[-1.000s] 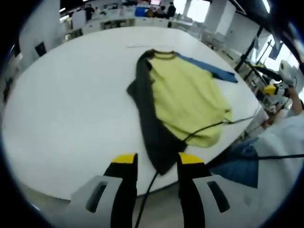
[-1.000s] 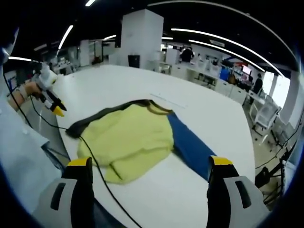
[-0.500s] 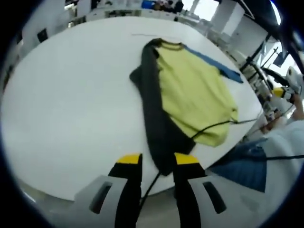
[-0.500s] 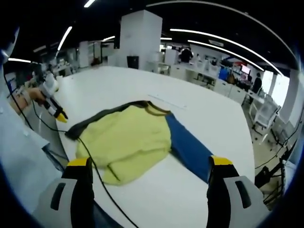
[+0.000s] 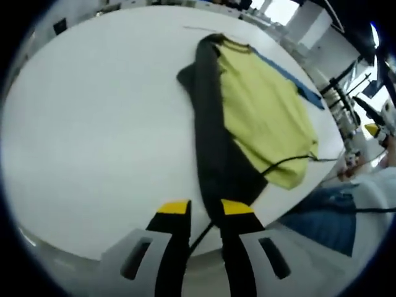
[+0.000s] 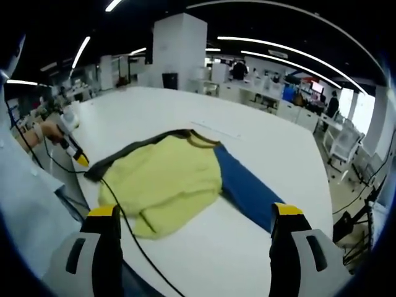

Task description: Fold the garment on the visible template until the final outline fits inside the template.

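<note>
Garment (image 5: 260, 111) lies crumpled near the white surface (image 5: 93, 124) edge closest to you: yellow body, dark sleeve (image 5: 213, 148) stretched toward your left gripper (image 5: 201, 207), blue sleeve (image 6: 247, 192) toward your right gripper (image 6: 197, 210). Left fingers (image 5: 174, 207) stand narrowly apart at the dark sleeve's end; contact cannot be told. Right fingers (image 6: 104, 211) are spread wide, holding nothing. A black cable (image 6: 124, 223) crosses the yellow fabric.

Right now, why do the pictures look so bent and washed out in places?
Left gripper view: the fisheye lens curves the white table into a dome, windows glare at the upper right, and the near jaws look soft. Right gripper view: ceiling lights bow into arcs, while the garment stays sharp and evenly lit.
</note>
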Demonstrator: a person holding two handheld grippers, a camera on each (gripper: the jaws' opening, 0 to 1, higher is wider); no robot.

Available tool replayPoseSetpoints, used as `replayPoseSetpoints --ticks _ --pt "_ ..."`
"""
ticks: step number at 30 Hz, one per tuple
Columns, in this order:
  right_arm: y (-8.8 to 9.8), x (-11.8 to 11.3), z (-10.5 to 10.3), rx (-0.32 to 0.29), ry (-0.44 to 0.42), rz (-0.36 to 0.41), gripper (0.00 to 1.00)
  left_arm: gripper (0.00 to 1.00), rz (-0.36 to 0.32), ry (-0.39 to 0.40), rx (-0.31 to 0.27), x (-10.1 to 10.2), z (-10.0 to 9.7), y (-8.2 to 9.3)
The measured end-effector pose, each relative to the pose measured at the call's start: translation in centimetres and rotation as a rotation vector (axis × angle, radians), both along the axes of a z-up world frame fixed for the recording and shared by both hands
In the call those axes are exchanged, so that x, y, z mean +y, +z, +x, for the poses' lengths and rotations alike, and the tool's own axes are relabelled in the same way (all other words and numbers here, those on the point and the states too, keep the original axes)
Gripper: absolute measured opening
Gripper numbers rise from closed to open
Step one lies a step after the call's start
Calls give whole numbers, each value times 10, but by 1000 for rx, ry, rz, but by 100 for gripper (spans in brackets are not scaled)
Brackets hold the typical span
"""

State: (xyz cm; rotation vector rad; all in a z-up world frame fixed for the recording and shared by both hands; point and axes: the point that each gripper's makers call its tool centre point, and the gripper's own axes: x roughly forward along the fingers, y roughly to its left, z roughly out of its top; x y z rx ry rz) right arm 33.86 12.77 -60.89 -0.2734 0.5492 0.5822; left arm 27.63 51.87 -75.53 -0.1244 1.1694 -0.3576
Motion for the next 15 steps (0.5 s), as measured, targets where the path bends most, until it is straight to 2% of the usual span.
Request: replayPoseSetpoints --ticks 2,10,15 --pt "0 0 -1 -1 3 -3 100 15 -4 24 4 0 0 -2" --pt "1 1 0 -4 4 -15 100 15 -20 29 8 -4 -1 -6" --pt "3 4 1 -6 11 -18 100 11 -23 30 15 -4 0 -7"
